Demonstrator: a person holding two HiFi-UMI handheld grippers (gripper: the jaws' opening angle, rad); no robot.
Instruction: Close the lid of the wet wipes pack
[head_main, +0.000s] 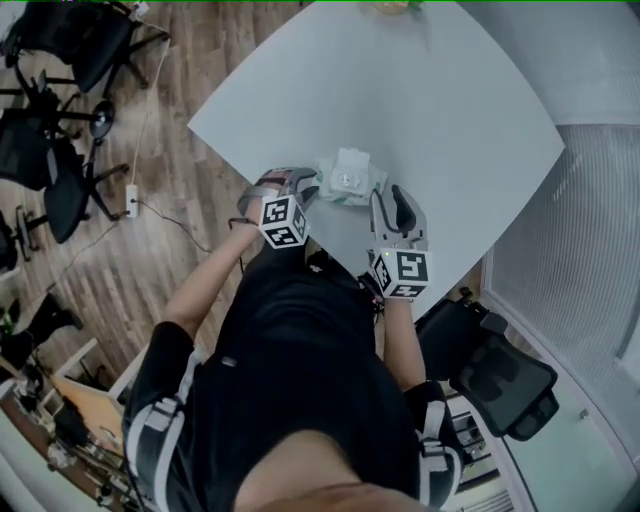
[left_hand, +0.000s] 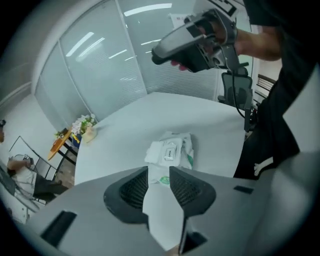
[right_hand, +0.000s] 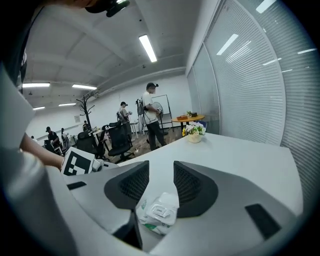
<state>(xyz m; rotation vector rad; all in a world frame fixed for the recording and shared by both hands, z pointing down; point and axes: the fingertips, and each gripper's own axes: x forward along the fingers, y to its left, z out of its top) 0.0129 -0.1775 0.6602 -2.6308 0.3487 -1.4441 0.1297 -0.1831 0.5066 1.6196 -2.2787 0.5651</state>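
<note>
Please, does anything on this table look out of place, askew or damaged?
Only the wet wipes pack on the white table stands out. Its lid is flipped open beside the opening instead of shut, and the soft pack looks crumpled. Nothing seems spilled or broken.

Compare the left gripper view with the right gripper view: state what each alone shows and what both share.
Only the left gripper view: the right gripper, seen from the side. Only the right gripper view: the left gripper's marker cube and a coat stand. Both: the wet wipes pack lying on the white table, and the flowers at its far edge.
</note>
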